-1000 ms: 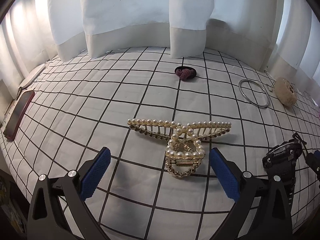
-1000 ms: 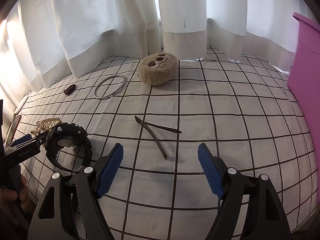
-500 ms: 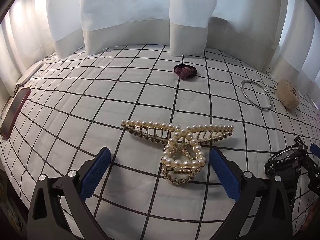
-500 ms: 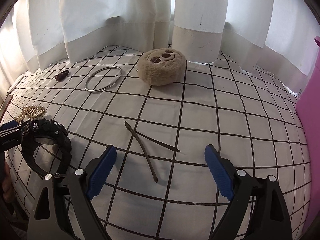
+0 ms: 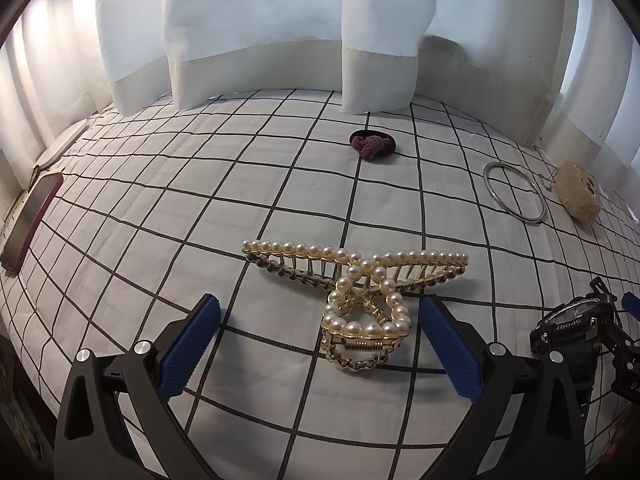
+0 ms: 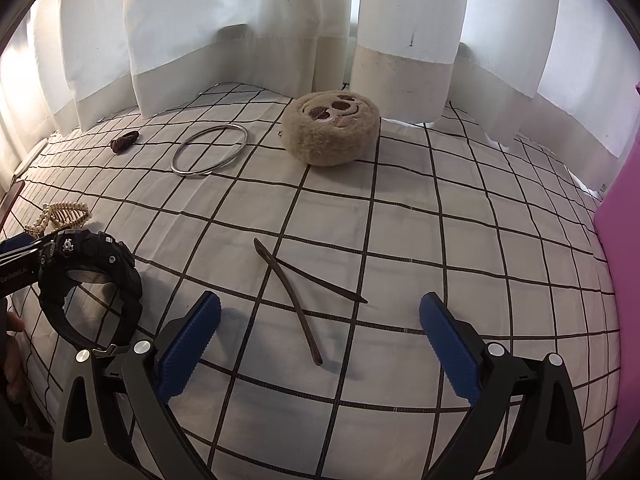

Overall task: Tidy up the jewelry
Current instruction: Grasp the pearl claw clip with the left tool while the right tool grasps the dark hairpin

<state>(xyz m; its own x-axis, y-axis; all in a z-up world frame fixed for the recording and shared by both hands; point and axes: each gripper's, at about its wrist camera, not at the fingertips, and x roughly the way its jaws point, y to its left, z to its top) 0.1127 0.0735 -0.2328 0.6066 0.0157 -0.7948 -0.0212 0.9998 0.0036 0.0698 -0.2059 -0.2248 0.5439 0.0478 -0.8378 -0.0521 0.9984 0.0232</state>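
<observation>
Hovering with jaws opening, the right hand-held gripper [image 6: 320, 344] straddles the hair stick [image 6: 298, 300] at lower centre for pickup, while the left hand-held gripper [image 5: 320, 344] gapes empty over the pearl claw clip [image 5: 360, 292].

A grid-patterned bedspread [image 5: 160, 216] is carrying a pearl claw clip [image 5: 360, 292], a scrunchie [image 5: 372, 144] at twelve o'clock and a bangle [image 5: 514, 192] at two o'clock.

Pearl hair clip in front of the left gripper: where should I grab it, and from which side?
Grip the pearl hair clip at its looped spring end nearest the left gripper, coming down from above. That end is narrower and stands clear of the sheet; the toothed wings look too wide.
</observation>
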